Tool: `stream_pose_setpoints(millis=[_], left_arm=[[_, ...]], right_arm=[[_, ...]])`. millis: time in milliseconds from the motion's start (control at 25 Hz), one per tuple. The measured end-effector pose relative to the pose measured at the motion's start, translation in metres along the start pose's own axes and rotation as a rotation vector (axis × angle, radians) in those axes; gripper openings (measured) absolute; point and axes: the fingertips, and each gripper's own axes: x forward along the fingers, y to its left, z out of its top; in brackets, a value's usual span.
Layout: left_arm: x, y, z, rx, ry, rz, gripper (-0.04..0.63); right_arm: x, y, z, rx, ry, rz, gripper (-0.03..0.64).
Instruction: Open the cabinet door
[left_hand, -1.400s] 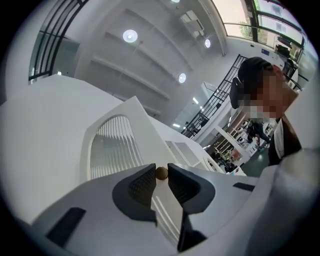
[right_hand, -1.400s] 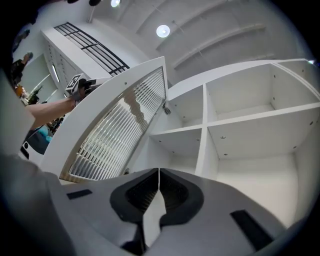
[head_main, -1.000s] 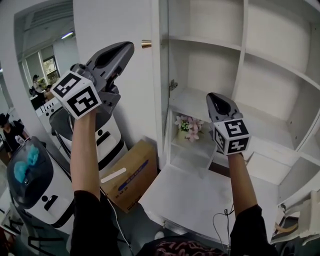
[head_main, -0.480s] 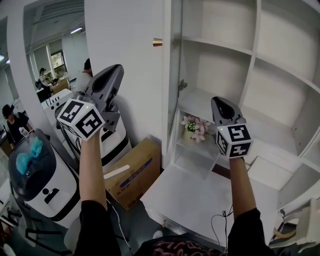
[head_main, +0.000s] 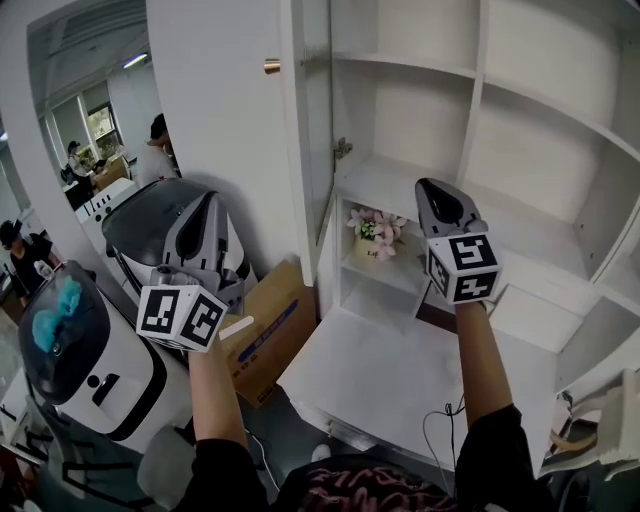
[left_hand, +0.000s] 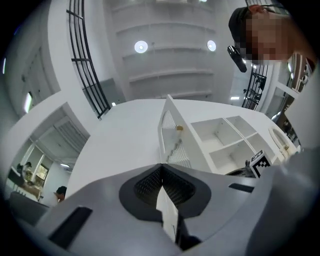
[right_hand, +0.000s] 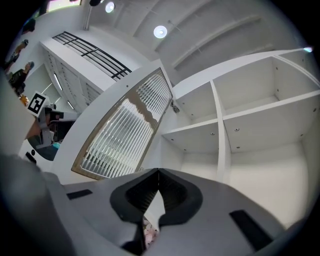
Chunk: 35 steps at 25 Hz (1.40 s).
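- The cabinet door (head_main: 225, 130) already stands swung wide, toward eleven o'clock from the person. Its small brass knob (head_main: 272, 66) sits high on the free edge.
- I'd judge it a light, stiff panel that swings easily on its hinge (head_main: 343, 149). The knob is the place to take it, though it looks small, smooth and likely slippery. The free edge would serve too.
- The left gripper (head_main: 211, 200) hangs low, at seven o'clock from the knob and well apart from the door, jaws pressed together on nothing.
- The right gripper (head_main: 432, 190) hovers before the open cabinet (head_main: 470, 120), at four o'clock from the knob, likewise clenched and empty. A flower pot (head_main: 375, 243) sits near it at eight o'clock.
- Only the right gripper view shows the door's inner face with its ribbed pane (right_hand: 125, 132), glass by the look, so no slamming.
- The left gripper view gives the door edge-on.
- Only the head view shows both grippers standing clear of the door.
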Motion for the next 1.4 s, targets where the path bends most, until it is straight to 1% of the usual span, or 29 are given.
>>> stream_pose_setpoints(millis=[80, 240, 360, 520, 600, 680, 760, 880, 920, 1040, 1160, 1400], left_arm=[[0.003, -0.008, 0.003, 0.006, 0.007, -0.004, 0.015], [0.002, -0.036, 0.029, -0.012, -0.038, -0.023, 0.015], [0.005, -0.065, 0.048, -0.005, -0.063, -0.049, 0.015], [0.016, -0.117, 0.064, 0.011, -0.086, -0.116, 0.015], [0.027, -0.146, 0.063, 0.019, -0.084, -0.159, 0.015], [0.039, -0.172, 0.055, 0.002, -0.074, -0.201, 0.015], [0.051, -0.199, 0.045, -0.020, -0.060, -0.241, 0.015], [0.067, -0.242, 0.029, -0.032, -0.044, -0.302, 0.015], [0.074, -0.257, 0.023, -0.051, -0.036, -0.329, 0.015], [0.094, -0.304, 0.003, -0.137, -0.016, -0.414, 0.015], [0.107, -0.348, -0.014, -0.177, -0.002, -0.475, 0.015], [0.117, -0.413, -0.019, -0.240, -0.013, -0.574, 0.015]], right_arm=[[-0.006, -0.002, 0.000, 0.007, 0.001, -0.004, 0.015], [-0.028, -0.007, 0.006, 0.005, -0.011, -0.015, 0.015], [-0.048, -0.018, 0.014, -0.003, -0.028, -0.038, 0.015], [-0.081, -0.041, 0.022, -0.013, -0.035, -0.088, 0.015], [-0.100, -0.057, 0.024, -0.019, -0.032, -0.122, 0.015], [-0.119, -0.075, 0.022, -0.024, -0.022, -0.160, 0.015], [-0.141, -0.094, 0.019, -0.028, -0.004, -0.208, 0.015], [-0.180, -0.125, 0.012, -0.045, 0.034, -0.293, 0.015], [-0.195, -0.136, 0.010, -0.050, 0.052, -0.326, 0.015], [-0.246, -0.170, 0.004, -0.068, 0.106, -0.439, 0.015], [-0.294, -0.198, 0.003, -0.100, 0.139, -0.547, 0.014], [-0.374, -0.227, 0.004, -0.125, 0.198, -0.705, 0.015]])
